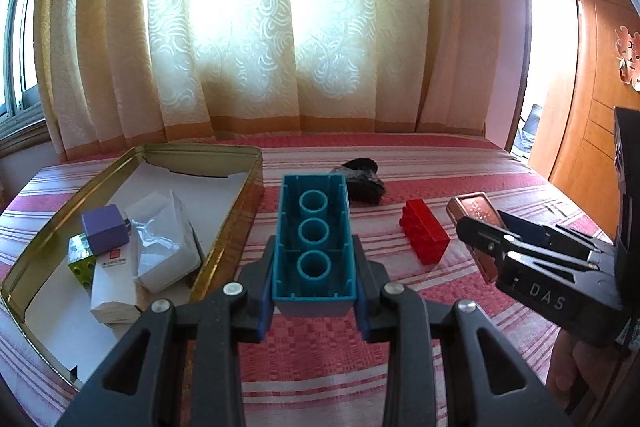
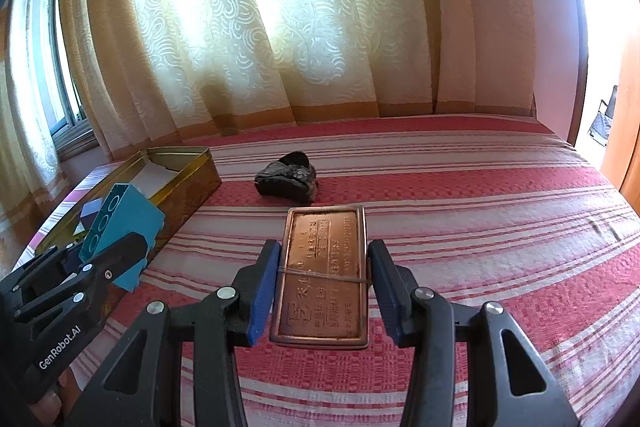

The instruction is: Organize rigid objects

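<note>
My left gripper is shut on a teal toy brick, held hollow side up above the striped bedspread, just right of the gold tin box. From the right wrist view the same brick and left gripper show at the left. Between the pads of my right gripper, shut on it, is a flat copper tin with a rubber band around it. In the left wrist view that copper tin sticks out of the right gripper. A red brick lies on the bed between both grippers.
The gold tin box holds a purple cube, a green brick and white cartons. A black lumpy object lies further back on the bed. Curtains hang behind the bed; a wooden wardrobe stands at the right.
</note>
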